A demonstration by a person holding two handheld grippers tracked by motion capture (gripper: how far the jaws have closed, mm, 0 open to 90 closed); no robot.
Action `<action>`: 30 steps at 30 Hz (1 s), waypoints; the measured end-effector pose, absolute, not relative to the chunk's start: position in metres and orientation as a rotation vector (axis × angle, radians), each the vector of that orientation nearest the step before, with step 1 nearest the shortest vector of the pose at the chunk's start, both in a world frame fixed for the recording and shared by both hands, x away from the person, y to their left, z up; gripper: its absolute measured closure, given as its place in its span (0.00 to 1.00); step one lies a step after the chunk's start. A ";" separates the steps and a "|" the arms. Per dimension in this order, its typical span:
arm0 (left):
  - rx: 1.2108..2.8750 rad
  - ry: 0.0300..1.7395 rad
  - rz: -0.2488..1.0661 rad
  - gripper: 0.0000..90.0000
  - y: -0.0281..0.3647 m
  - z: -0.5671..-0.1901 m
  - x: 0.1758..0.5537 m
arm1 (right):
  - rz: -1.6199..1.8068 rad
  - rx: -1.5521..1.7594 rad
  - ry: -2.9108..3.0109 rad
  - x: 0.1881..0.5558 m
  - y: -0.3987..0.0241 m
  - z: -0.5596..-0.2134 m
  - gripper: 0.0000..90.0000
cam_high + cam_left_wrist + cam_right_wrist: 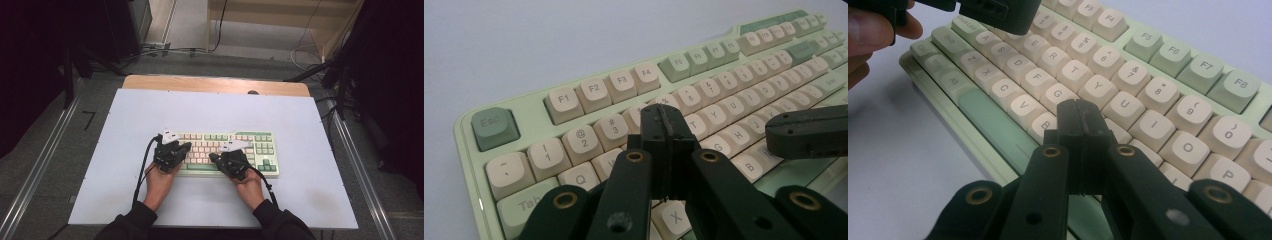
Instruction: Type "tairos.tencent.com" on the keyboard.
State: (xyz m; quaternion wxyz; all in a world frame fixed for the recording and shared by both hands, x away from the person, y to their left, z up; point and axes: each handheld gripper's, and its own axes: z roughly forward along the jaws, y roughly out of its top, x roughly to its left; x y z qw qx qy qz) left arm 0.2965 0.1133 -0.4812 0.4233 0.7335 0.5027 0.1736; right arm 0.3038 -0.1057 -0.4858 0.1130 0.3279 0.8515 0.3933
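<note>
A pale green keyboard point(260, 142) with cream and green keys lies in the middle of the white table top point(150, 105). My left gripper point(187, 146) is shut and empty, its tips over the left part of the keys. In the left gripper view the pressed-together jaws point(664, 112) hang over the keys near 4 and R of the keyboard point(594, 90). My right gripper point(212, 157) is also shut and empty, pointing left over the lower middle rows. In the right gripper view its tips point(1079, 107) sit above the keys near H and B of the keyboard point(1158, 65).
The two grippers point toward each other, tips close together; the right gripper point(809, 132) shows at the right of the left gripper view, the left gripper point(998, 12) and a hand point(868, 30) at the top of the right gripper view. Metal rails point(40, 165) flank the table.
</note>
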 end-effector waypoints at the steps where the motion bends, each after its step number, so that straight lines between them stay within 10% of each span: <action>1: 1.836 1.258 0.434 1.00 0.113 -0.481 0.297 | 1.149 0.960 2.499 0.304 -0.105 -0.486 0.97; 30: 1.836 1.244 0.424 1.00 0.112 -0.480 0.293 | 1.187 0.993 2.464 0.306 -0.113 -0.480 0.97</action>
